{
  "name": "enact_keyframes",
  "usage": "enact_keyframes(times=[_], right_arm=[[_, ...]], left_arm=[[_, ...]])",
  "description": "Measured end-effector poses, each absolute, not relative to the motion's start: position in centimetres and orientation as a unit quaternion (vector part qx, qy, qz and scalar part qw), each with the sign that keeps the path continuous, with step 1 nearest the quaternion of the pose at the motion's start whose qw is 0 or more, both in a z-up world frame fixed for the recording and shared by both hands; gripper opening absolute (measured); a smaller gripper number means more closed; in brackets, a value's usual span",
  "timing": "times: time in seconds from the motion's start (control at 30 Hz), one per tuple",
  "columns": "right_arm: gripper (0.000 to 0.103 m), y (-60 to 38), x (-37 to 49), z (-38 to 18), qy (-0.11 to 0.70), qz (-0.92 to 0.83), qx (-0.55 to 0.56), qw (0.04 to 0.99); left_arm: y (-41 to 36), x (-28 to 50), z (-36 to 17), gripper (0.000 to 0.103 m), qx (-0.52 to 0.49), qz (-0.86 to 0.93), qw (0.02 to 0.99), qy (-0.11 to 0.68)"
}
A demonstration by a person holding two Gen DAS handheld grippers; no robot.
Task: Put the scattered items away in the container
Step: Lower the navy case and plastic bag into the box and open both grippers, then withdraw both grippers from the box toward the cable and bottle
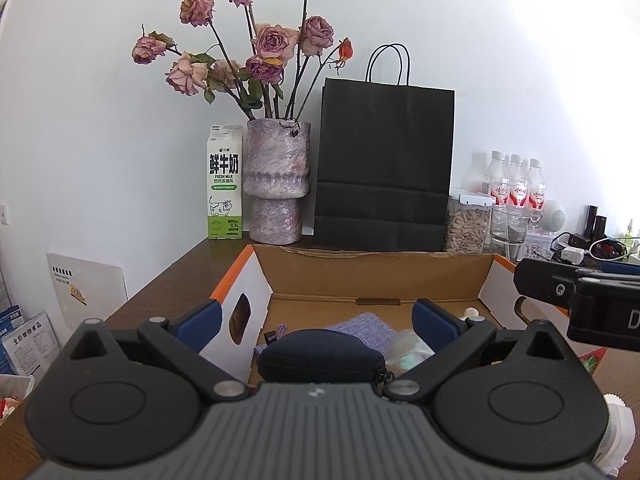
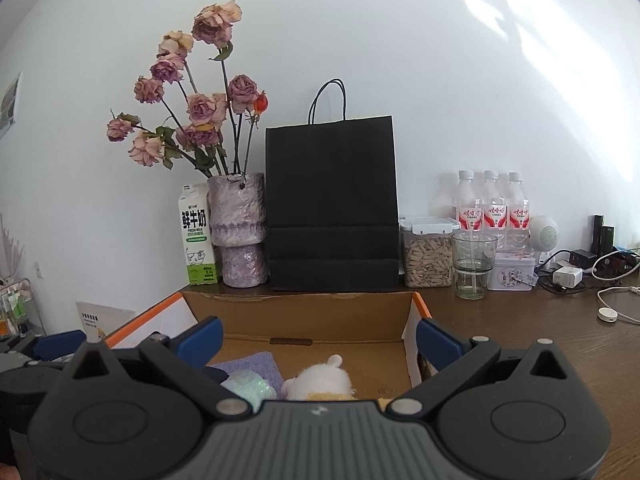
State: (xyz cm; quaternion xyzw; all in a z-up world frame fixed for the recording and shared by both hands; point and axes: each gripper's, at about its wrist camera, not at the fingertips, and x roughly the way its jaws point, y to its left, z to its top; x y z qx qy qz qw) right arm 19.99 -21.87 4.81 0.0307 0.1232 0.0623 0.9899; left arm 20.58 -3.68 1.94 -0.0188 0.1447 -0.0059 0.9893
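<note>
both the left gripper (image 1: pixel 316 322) and right gripper (image 2: pixel 318 340) hang wide and empty above the cardboard box (image 1: pixel 376 276), where a dark zip pouch (image 1: pixel 320 356), lilac cloth bag (image 1: pixel 348 330) and white plush toy (image 2: pixel 320 380) lie inside.

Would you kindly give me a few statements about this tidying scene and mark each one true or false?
1. Both the left tongs and right tongs are open and hold nothing. True.
2. The cardboard box is empty. False: a dark zip pouch, a lilac cloth bag and a white plush toy lie inside.
3. The milk carton stands left of the vase. True.
4. The black paper bag lies flat. False: it stands upright.
</note>
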Motion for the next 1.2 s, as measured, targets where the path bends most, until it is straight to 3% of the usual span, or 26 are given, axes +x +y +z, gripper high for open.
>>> enact_keyframes(times=[1.2], right_arm=[[0.103, -24.4, 13.1, 0.8, 0.121, 0.048, 0.025, 0.991]], left_arm=[[-1.4, 14.8, -0.2, 0.103, -0.005, 0.040, 0.991, 0.127]])
